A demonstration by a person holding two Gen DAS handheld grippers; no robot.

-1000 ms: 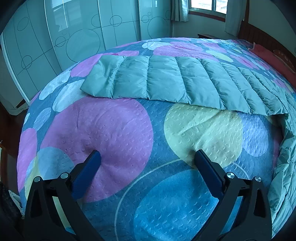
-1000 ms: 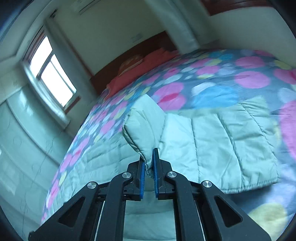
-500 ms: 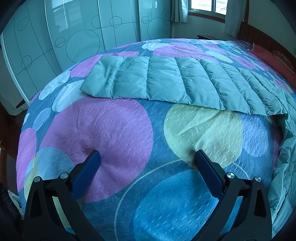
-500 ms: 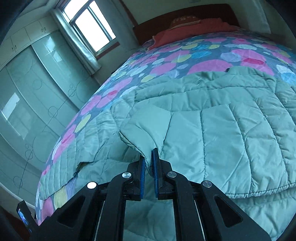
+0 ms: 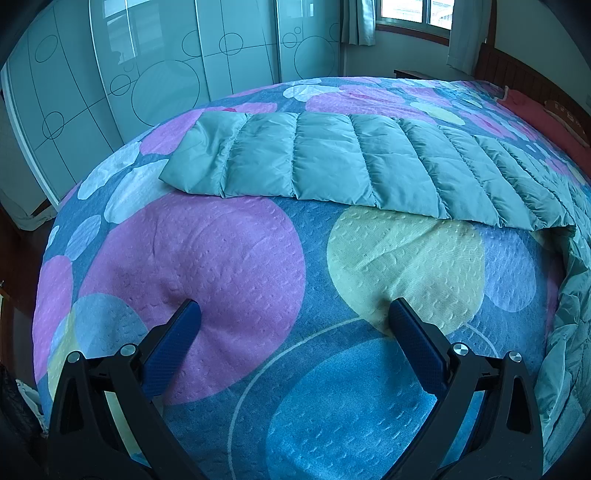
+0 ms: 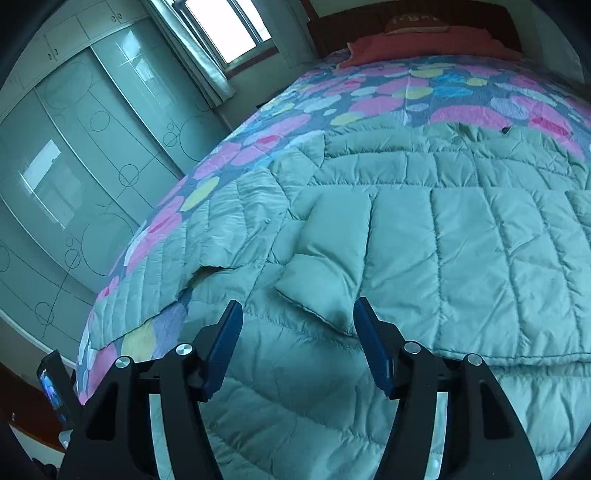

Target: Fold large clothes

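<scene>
**Asker:** What lay in front of the two cameras?

**Describer:** A wide bed covered by a bedspread (image 5: 229,258) printed with big pink, blue and pale yellow circles. On it was spread a pale green quilted down coat (image 6: 461,258), the garment to be folded. In the left wrist view one long sleeve (image 5: 332,162) of it stretched flat across the upper middle of the bedspread, its cuff end pointing left toward the glass wardrobe doors (image 5: 110,85).

**Asker:** What was the left gripper doing?

**Describer:** The left gripper (image 5: 295,321) had its blue fingers spread wide, their tips resting on or just above bare bedspread, well short of the sleeve. Nothing was between them.

**Asker:** And the right one?

**Describer:** The right gripper (image 6: 297,317) hung over the body of the coat. Its jaws had just been opening and stood apart. The cuff (image 6: 325,273) of the other sleeve, folded across the coat's body, lay just ahead of the fingertips, its corner reaching into the gap between them, but the pads did not press on it. It rested loose on the quilted panels.

**Asker:** Anything else around?

**Describer:** A window (image 6: 225,29) with pale curtains, a dark wooden headboard (image 6: 369,22), and a red pillow (image 6: 424,44) at the far end of the bed.
</scene>
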